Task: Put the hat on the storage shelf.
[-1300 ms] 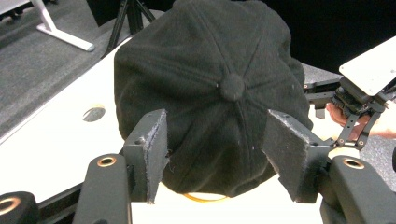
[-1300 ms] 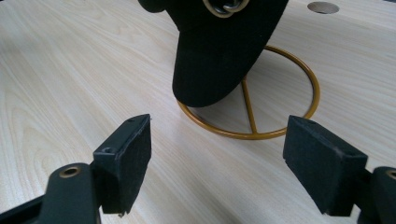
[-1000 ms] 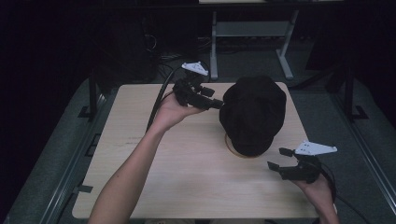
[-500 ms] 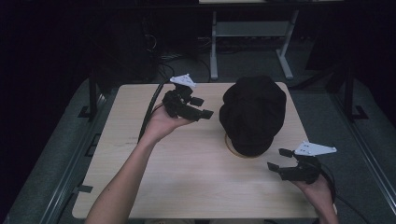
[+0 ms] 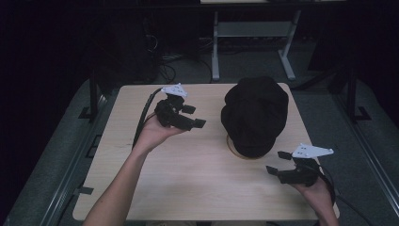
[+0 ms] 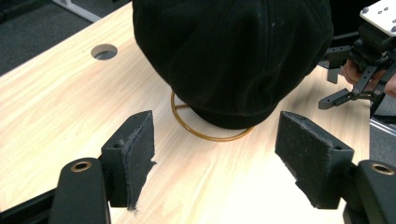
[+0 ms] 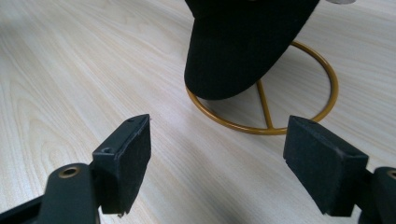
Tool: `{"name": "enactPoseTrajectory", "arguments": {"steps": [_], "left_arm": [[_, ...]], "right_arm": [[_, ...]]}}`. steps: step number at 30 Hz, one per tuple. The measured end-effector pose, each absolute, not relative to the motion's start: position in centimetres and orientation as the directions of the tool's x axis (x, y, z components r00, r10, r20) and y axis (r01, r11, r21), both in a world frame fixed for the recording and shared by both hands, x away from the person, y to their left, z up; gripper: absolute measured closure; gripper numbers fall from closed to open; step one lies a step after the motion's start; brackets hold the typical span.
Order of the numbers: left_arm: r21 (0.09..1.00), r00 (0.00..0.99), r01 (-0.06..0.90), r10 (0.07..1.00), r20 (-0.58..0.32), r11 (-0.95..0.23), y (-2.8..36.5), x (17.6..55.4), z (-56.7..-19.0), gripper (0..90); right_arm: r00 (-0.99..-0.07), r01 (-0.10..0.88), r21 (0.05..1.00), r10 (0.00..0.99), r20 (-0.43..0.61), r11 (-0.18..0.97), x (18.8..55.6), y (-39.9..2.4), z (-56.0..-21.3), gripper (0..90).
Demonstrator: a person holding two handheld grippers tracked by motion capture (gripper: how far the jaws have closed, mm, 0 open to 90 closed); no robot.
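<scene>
Black cap [image 5: 255, 115] sits on its gold wire stand [image 7: 271, 116] mid-surface; left gripper [image 5: 194, 117], fingers just opening with nothing between, and right gripper [image 5: 277, 162], fingers wide and empty, should pinch opposite cap edges and lift straight up.

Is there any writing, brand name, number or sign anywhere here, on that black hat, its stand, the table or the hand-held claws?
None can be read.
black cap: plain dark cloth, no logo or label showing.
gold wire stand: bare metal, no marking.
wooden table: plain wood grain, no print.
left gripper and right gripper: each grey plate has small dots, apparently holes, not letters.
</scene>
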State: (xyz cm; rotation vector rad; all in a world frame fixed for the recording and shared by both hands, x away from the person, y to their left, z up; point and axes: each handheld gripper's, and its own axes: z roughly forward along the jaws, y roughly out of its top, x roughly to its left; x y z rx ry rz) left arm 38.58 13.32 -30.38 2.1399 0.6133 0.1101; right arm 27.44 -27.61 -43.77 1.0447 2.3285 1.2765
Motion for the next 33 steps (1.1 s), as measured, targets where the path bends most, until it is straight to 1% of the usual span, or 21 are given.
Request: {"name": "enactPoseTrajectory", "arguments": {"steps": [7, 8, 13, 24, 27, 33], "left_arm": [[0.777, 0.869, 0.392, 0.475, -0.136, -0.494, 14.4, 38.2, -31.3, 25.9], [0.783, 0.861, 0.403, 0.487, -0.148, -0.474, 14.8, 38.0, -31.6, 25.8], [0.785, 0.856, 0.409, 0.495, -0.152, -0.466, 15.5, 37.5, -32.2, 26.0], [0.786, 0.85, 0.399, 0.511, -0.124, -0.472, 16.7, 35.7, -33.5, 25.8], [0.78, 0.849, 0.412, 0.509, -0.14, -0.472, 17.1, 35.5, -34.0, 25.9], [0.782, 0.846, 0.412, 0.515, -0.138, -0.468, 17.5, 34.8, -34.8, 25.9]], "right_arm": [[-0.698, 0.465, 0.81, 0.711, 0.087, 0.357, 27.4, -27.4, -43.9, 21.9], [-0.697, 0.464, 0.811, 0.712, 0.086, 0.356, 27.4, -27.4, -43.8, 21.9], [-0.695, 0.464, 0.812, 0.714, 0.085, 0.355, 27.3, -27.4, -43.8, 21.9], [-0.697, 0.464, 0.81, 0.712, 0.084, 0.359, 27.2, -27.2, -43.9, 21.9], [-0.693, 0.464, 0.811, 0.716, 0.08, 0.358, 27.1, -27.1, -43.8, 21.9], [-0.7, 0.457, 0.811, 0.71, 0.073, 0.367, 27.1, -26.8, -43.7, 21.9]]}}
